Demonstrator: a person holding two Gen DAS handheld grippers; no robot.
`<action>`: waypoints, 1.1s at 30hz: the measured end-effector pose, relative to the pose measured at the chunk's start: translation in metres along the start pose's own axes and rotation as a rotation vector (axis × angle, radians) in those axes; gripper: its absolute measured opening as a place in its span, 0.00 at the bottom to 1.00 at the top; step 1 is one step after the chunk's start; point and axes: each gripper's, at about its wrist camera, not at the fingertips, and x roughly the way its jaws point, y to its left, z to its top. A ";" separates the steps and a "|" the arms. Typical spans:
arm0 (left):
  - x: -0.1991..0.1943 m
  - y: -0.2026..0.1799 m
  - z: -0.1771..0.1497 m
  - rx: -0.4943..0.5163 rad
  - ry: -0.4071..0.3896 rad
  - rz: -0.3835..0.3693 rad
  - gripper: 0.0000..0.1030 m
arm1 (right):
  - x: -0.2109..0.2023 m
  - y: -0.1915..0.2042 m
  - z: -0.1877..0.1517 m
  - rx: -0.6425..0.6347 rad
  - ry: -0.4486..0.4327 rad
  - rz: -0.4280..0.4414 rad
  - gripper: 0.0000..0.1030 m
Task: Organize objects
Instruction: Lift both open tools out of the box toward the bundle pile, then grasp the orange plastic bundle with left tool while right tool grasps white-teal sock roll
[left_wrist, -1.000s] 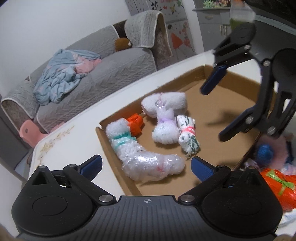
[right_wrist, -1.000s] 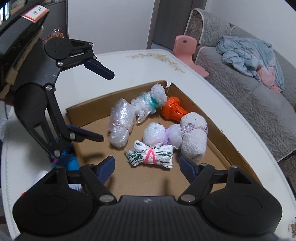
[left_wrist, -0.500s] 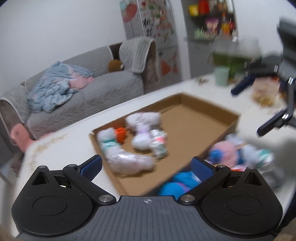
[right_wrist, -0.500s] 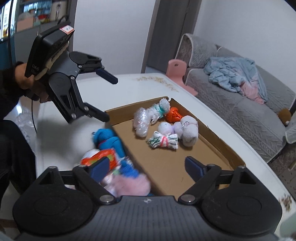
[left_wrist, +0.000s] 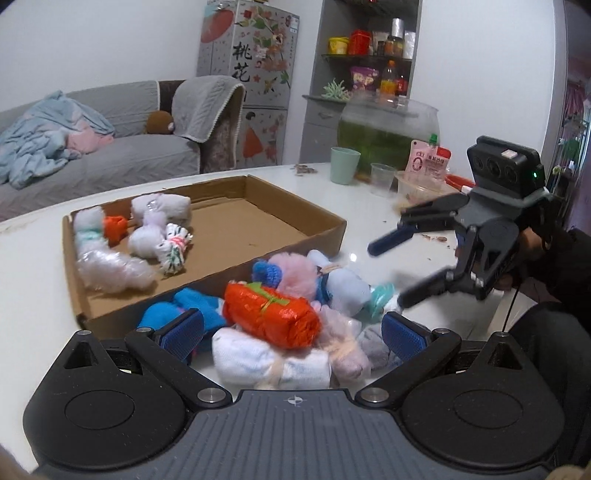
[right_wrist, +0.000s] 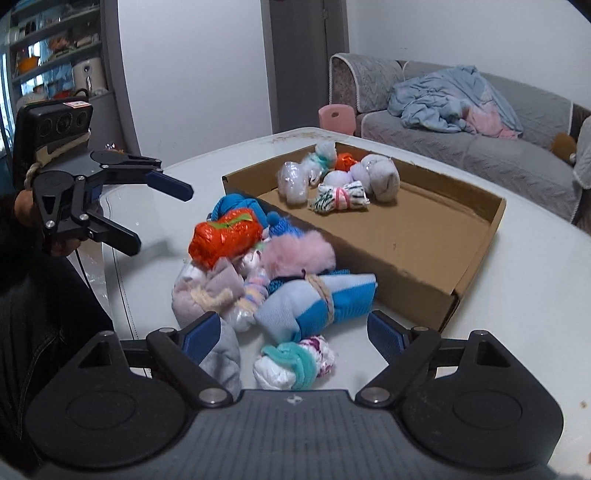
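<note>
- Both claws have pulled back from above the cardboard box (right_wrist: 476, 236) to the heap of rolled bundles (right_wrist: 273, 273) on the white counter (left_wrist: 33, 258) beside it.
- Right claw (right_wrist: 291, 332): spread but closing slightly, nothing pinched; a teal-and-white bundle (right_wrist: 295, 360) lies between its pads, untouched, likely the next pick.
- Left claw (left_wrist: 291, 332): spread and empty, poised low over the orange wrapped bundle (left_wrist: 271, 314) atop the heap.
- Heap sits just against the box's near wall, apparently staged for short transfers.
- Six or so tied bundles (left_wrist: 147, 236) are already clustered in the box's far corner, leaving most of the floor free for the rest.
</note>
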 end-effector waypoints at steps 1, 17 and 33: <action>0.005 0.000 0.001 -0.012 0.003 0.003 1.00 | 0.003 0.000 -0.003 0.000 0.009 0.002 0.81; 0.052 0.002 0.008 0.043 0.082 0.007 1.00 | 0.007 -0.009 -0.021 0.008 0.005 0.076 0.79; 0.060 -0.001 0.005 0.059 0.096 0.004 0.90 | 0.011 -0.007 -0.025 -0.045 0.044 0.062 0.57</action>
